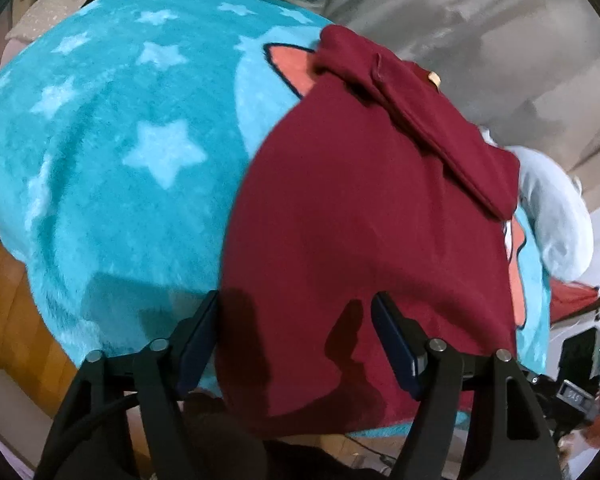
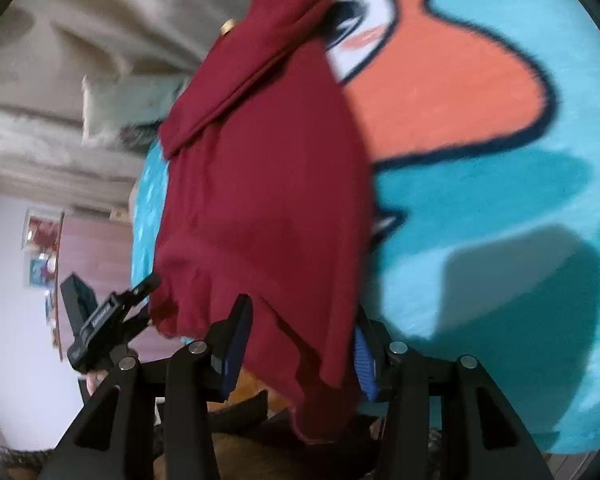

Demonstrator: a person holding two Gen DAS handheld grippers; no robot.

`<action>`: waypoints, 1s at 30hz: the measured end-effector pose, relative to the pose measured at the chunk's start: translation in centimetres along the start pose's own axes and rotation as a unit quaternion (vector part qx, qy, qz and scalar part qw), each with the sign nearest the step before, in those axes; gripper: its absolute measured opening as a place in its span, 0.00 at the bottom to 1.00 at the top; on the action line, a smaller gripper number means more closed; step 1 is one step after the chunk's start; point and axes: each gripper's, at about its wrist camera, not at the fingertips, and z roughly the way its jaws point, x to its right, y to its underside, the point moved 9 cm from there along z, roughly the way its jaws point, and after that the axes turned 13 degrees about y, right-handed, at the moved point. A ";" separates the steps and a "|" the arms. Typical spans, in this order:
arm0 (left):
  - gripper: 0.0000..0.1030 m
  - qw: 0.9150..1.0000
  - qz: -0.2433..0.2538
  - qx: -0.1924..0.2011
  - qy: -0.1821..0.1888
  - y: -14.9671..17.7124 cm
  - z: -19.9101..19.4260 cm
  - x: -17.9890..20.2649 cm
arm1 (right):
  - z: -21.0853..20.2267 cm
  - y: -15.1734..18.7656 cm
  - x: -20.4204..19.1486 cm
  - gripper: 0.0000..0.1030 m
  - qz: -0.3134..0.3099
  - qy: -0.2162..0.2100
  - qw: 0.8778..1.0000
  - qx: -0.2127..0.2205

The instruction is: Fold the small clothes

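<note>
A small dark red garment point(image 1: 352, 240) lies on a turquoise star-patterned blanket point(image 1: 120, 152), with one part folded over its far end point(image 1: 412, 112). My left gripper point(image 1: 294, 316) is open, its fingers spread just above the garment's near left edge. In the right wrist view the same garment point(image 2: 260, 200) lies on the blanket point(image 2: 500, 220), which has an orange cartoon figure. My right gripper point(image 2: 300, 328) is open with the garment's near hem hanging between its blue-padded fingers. The left gripper point(image 2: 100, 320) shows at the garment's left corner.
Beige bedding point(image 1: 480, 40) lies beyond the blanket. A pale blue cloth point(image 1: 556, 216) sits at the blanket's right edge. A wooden floor point(image 1: 16, 312) is at lower left. A white wall with pictures point(image 2: 40, 248) and a brown door point(image 2: 96, 248) are at left.
</note>
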 end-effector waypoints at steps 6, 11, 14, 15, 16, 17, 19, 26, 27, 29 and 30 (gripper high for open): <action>0.09 1.000 -0.003 -0.016 -0.014 0.0 -0.4 -0.4 | 1.8 0.1 -2.3 0.14 -0.046 0.033 0.998 -0.013; 0.08 1.000 -0.002 -0.003 -0.004 0.4 -2.8 0.4 | 1.0 0.2 -1.9 0.12 -0.046 0.016 0.999 -0.014; 0.08 1.000 -0.009 -0.004 0.010 1.2 -4.0 0.9 | -0.1 0.5 -1.7 0.11 -0.044 -0.007 0.999 -0.021; 0.08 1.000 -0.011 -0.005 0.013 1.4 -4.3 1.0 | -0.4 0.7 -1.6 0.11 -0.047 -0.010 0.999 -0.023; 0.08 1.000 -0.010 -0.006 0.013 1.8 -4.6 1.0 | -0.6 1.1 -1.7 0.11 -0.051 -0.013 0.998 -0.027; 0.08 1.000 -0.008 -0.008 0.008 2.2 -4.8 0.8 | -0.8 1.5 -1.7 0.11 -0.056 -0.014 0.998 -0.030; 0.09 1.000 -0.007 -0.015 -0.006 2.8 -4.4 0.2 | -0.3 2.3 -1.3 0.12 -0.066 -0.002 0.997 -0.038; 0.17 1.000 0.000 -0.017 -0.022 3.0 -5.7 -1.7 | -0.9 1.3 0.1 0.30 -0.074 0.047 0.996 -0.025; 0.20 1.000 0.001 -0.012 -0.022 2.7 -6.3 -1.8 | -1.8 0.6 0.5 0.32 -0.076 0.061 0.995 -0.012; 0.23 1.000 0.003 0.001 -0.027 1.6 -7.5 -2.3 | -3.4 -0.9 1.2 0.36 -0.074 0.080 0.994 0.016; 0.25 1.000 0.005 0.007 -0.030 0.9 -7.9 -2.4 | -4.1 -2.1 1.4 0.36 -0.070 0.089 0.993 0.033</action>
